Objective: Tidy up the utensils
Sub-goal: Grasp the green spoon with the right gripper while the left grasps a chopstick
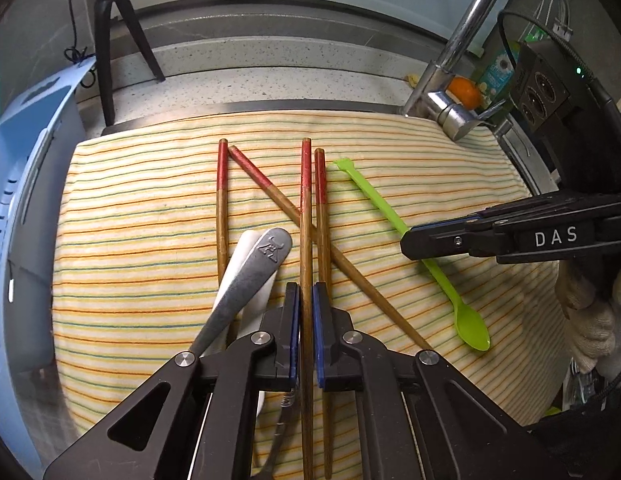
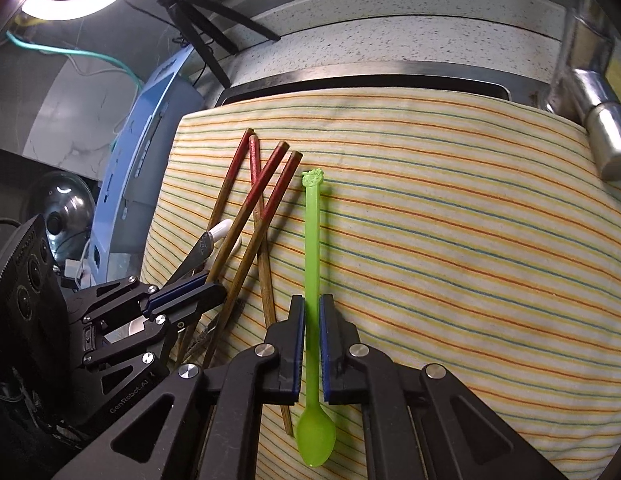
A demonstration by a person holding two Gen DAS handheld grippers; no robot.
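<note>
1. Utensils lie on a striped cloth (image 1: 150, 208): four chopsticks with red tops, a green spoon (image 1: 394, 224), a metal spoon handle (image 1: 246, 276) and a white spoon (image 1: 246, 248) under it.
2. My left gripper (image 1: 306, 292) has its two blue pads pressed on one chopstick (image 1: 306, 216). The stick runs straight up the middle between them.
3. A second chopstick (image 1: 321, 200) lies just beside the held one, on its right.
4. A third chopstick (image 1: 270, 188) lies slanted and crosses under those two. The fourth (image 1: 222, 200) lies to the left, near the white spoon.
5. My right gripper (image 2: 311, 312) sits around the thin stem of the green spoon (image 2: 312, 248). The pads are very close on both sides, but I cannot tell if they squeeze it yet.
6. The bowl of the green spoon points back toward me, and its fancy end points away.
7. A blue basket (image 1: 26, 184) stands at the left of the cloth, and a shiny tap (image 1: 466, 40) stands at the far right.
</note>
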